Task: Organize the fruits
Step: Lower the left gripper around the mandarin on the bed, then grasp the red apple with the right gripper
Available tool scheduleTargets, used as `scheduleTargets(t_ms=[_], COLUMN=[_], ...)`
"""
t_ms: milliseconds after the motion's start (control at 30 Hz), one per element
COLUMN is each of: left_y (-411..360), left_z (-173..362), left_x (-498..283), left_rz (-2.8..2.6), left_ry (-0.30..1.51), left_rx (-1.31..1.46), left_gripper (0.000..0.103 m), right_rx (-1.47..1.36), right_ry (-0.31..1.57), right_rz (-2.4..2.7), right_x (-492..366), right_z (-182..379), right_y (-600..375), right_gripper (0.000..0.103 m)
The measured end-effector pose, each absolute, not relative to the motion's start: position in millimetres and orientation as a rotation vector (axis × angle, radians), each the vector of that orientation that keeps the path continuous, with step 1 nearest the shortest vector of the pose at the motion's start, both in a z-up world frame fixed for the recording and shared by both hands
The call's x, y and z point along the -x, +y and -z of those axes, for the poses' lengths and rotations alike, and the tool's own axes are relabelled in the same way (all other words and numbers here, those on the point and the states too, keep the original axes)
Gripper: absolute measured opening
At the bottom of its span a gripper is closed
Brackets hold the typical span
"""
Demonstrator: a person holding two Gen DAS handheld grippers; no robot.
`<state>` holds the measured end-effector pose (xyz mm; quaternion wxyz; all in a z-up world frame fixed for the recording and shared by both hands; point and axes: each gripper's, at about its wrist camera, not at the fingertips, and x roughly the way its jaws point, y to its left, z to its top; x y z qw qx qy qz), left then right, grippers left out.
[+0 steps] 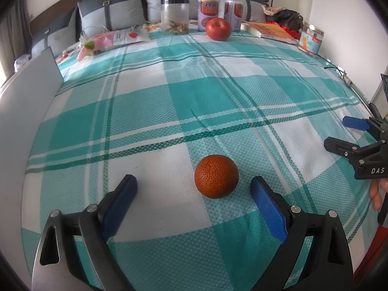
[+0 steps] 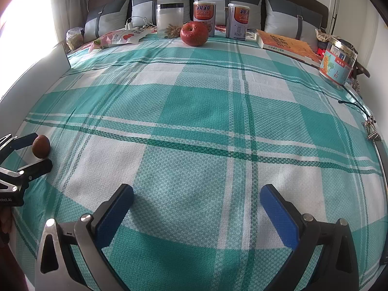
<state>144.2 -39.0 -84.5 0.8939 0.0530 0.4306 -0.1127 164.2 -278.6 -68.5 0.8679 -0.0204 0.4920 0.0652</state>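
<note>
The orange (image 1: 216, 176) lies on the bed (image 1: 150, 92) between the wide-open fingers of the left gripper (image 1: 194, 189), nearer the right one, untouched; it looks light, firm and apt to roll, so grip across its middle. The right gripper (image 2: 197, 197) is open and empty, and the apple (image 1: 218, 29) sits far off by the pillows (image 1: 114, 12) on the soft checked cover.

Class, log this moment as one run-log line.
left gripper: open around orange | right gripper: open, empty | apple: far, untouched
</note>
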Motion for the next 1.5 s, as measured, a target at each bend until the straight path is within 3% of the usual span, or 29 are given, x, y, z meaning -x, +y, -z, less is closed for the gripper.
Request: scheduleTargets(t_ms=[567,833,1100,1133,1167,1233,1500], left_y=[-31.4,-31.7,-31.6,-31.5,-31.7,-31.5,-31.4], left_z=[85.2,85.3,85.3,85.3,85.2,85.4,85.4], left_x=[-145.2,-145.3,-145.1,-145.2,-145.1,-145.2,-145.3], left_rz=[0.164,0.164,0.164,0.164,0.165,0.165,0.165], left_ry=[0.897,0.898,0.898,0.898,0.898,0.898,0.898], left_rx=[-0.092,-0.093,-0.093,-0.093,-0.093,-0.093,-0.093], left_gripper=[0.098,0.098,0.098,0.098,0.098,0.098,0.098], right_rx=[0.045,0.023,0.294,0.306,0.308,0.285,-0.094], right_ry=[1.072,0.952,0.907,0.912,0.922,0.938,0.986], right_rz=[-0.196,-0.198,-0.118,-0.113,-0.110,-0.069,-0.245], right_x=[-169.4,-331.1,-475.8,-484.1,-491.1,-502.0,-418.2], right_z=[65.9,39.1,58.2,61.7,64.1,64.9,35.3], right_y=[-275.6,-259.6,-190.0,-184.9,-182.2,-186.0,-250.0], right_gripper=[0.103,0.103,0.102,0.099,0.084,0.068,0.068])
